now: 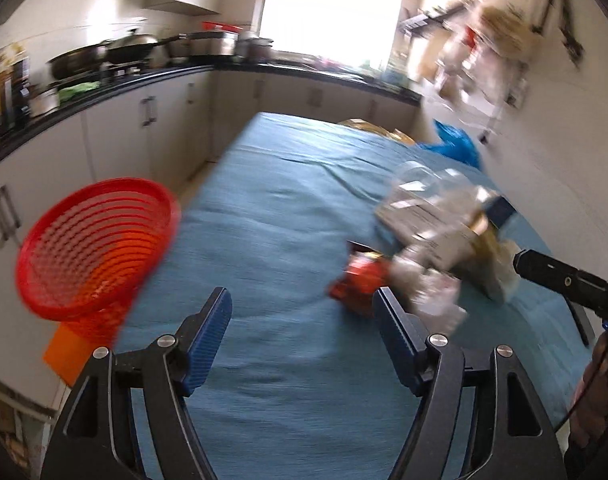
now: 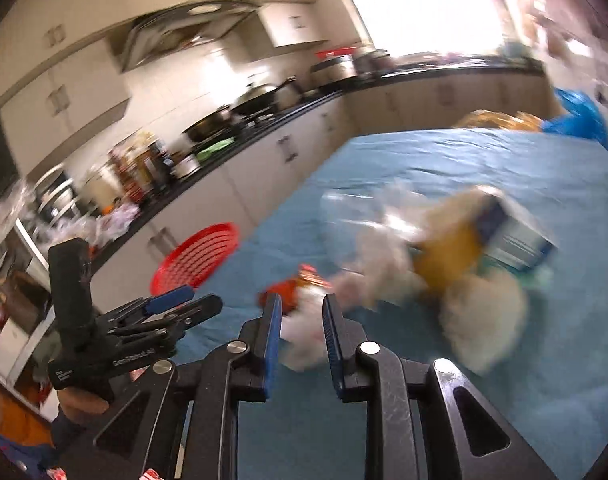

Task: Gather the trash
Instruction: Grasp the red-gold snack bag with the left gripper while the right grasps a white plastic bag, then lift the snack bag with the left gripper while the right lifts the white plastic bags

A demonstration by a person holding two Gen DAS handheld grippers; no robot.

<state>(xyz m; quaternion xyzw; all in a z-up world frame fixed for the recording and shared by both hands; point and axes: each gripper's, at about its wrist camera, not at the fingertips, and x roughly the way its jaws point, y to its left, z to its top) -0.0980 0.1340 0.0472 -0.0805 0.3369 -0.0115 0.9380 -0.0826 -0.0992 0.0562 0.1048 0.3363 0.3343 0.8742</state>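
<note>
A pile of trash (image 1: 444,240) lies on the blue tablecloth (image 1: 284,208): crumpled white paper, clear plastic, a yellow and blue carton and a red wrapper (image 1: 360,284). My left gripper (image 1: 302,300) is open and empty above the cloth, just left of the red wrapper. A red mesh basket (image 1: 96,244) stands off the table's left edge. In the right wrist view my right gripper (image 2: 302,312) is partly open, its jaws a narrow gap apart either side of white crumpled paper (image 2: 308,336); whether it grips is unclear. The pile (image 2: 444,264), the basket (image 2: 198,258) and the left gripper (image 2: 172,308) show there too.
Kitchen counters with pots (image 1: 136,48) run along the left and far walls. A blue plastic bag (image 1: 456,144) and a yellow item (image 1: 368,126) lie at the table's far end. A wall rack (image 1: 484,40) hangs on the right.
</note>
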